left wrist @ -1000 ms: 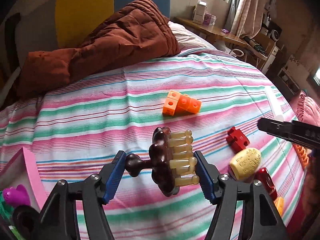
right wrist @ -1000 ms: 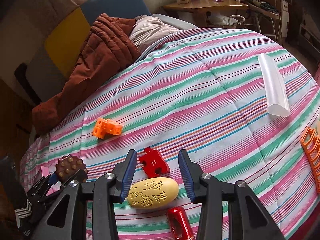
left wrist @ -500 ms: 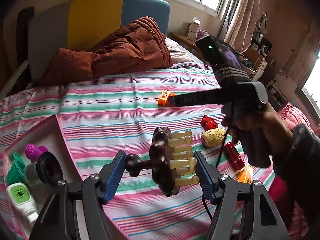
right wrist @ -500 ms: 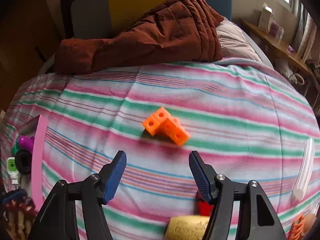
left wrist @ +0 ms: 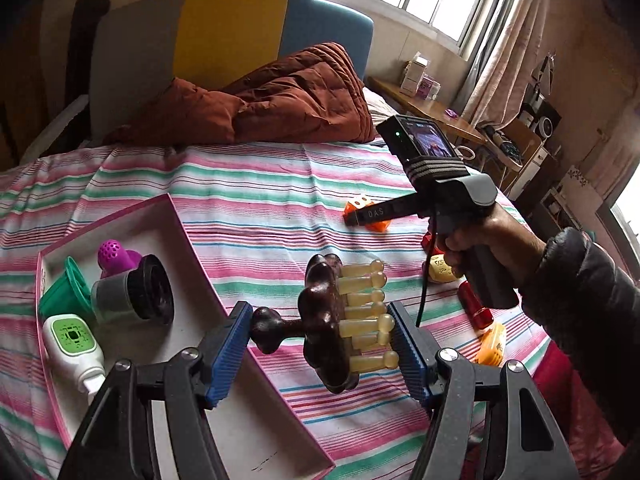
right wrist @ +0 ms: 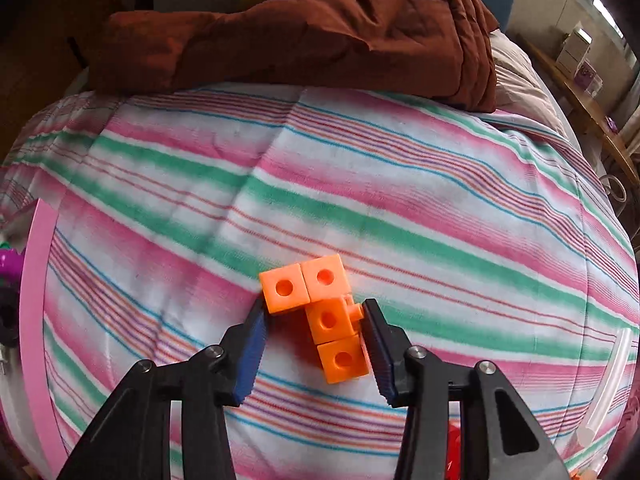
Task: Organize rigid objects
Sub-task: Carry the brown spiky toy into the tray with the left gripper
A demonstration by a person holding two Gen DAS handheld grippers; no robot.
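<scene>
We see a bed under a pink, green and white striped sheet (right wrist: pixel 360 184). Directly on it: an orange linked-cube piece (right wrist: pixel 320 312) between our right claw's fingers; a pink-rimmed open box (left wrist: pixel 188 232) below and left of the left claw; a rust-brown quilt (left wrist: pixel 280 100) heaped far beyond both claws; and a yellow oval piece (left wrist: pixel 440 270), red cylinder (left wrist: pixel 474 308) and clear tube (right wrist: pixel 608 384) to the right.

Brown knobbed massager (left wrist: pixel 324 320) with cream pegs held sideways above the bedspread — orange linked cubes (right wrist: pixel 320 312) lie flat.
</scene>
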